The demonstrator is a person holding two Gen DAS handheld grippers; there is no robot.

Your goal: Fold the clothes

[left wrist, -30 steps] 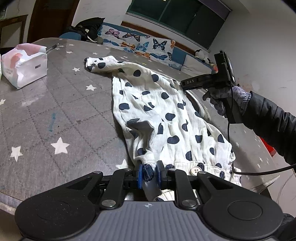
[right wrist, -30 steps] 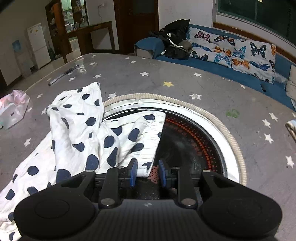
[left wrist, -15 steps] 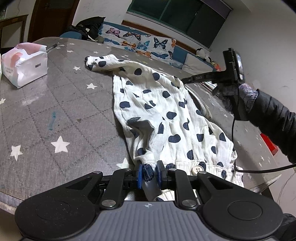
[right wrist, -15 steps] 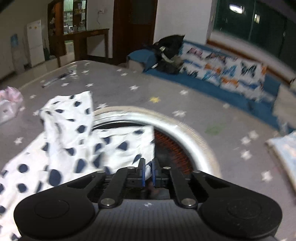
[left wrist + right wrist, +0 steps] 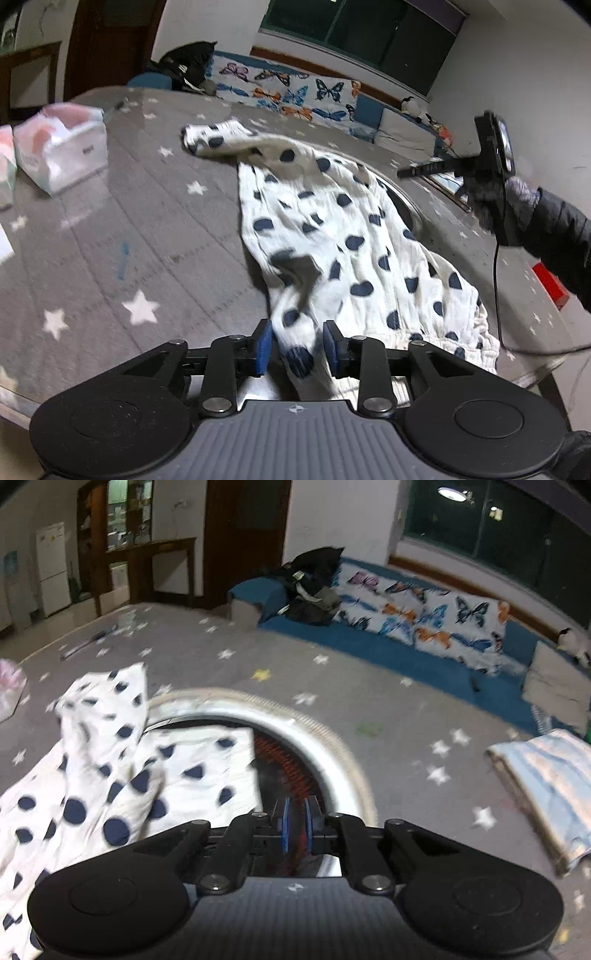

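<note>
From my left wrist view, the spotted garment (image 5: 332, 251) lies stretched on the grey star-print tablecloth (image 5: 122, 236), its long axis running from the bottom centre of the frame up toward the upper left of centre, where a narrow end curls over and points left. Its wider gathered edge spreads toward the lower right, by the table's edge. In my right wrist view the same garment (image 5: 110, 775) fills the lower left, one squared flap lying over the rim of the round recessed heater (image 5: 306, 738) in the table's middle.

My left gripper (image 5: 297, 349) sits at the bottom centre with its jaws opening; the blue pads stand apart on either side of the cloth's near end, which hangs loosely between them without being pressed. A second ago those pads were pinched tight on that same fold, so I have just let go.

My right gripper (image 5: 295, 825) shows a narrow gap, widening slightly, with nothing between the pads; only the heater's dark interior shows behind them. Half a second ago they were closed on the flap's edge, and now the flap lies flat to the left of them. From the left view, the right gripper (image 5: 443, 168) hangs above the table at the right of the frame, higher and further right than before, held in a gloved hand (image 5: 513, 199).

A tissue pack (image 5: 62, 151) sits at the upper left, a folded striped cloth (image 5: 546, 786) at the right.
</note>
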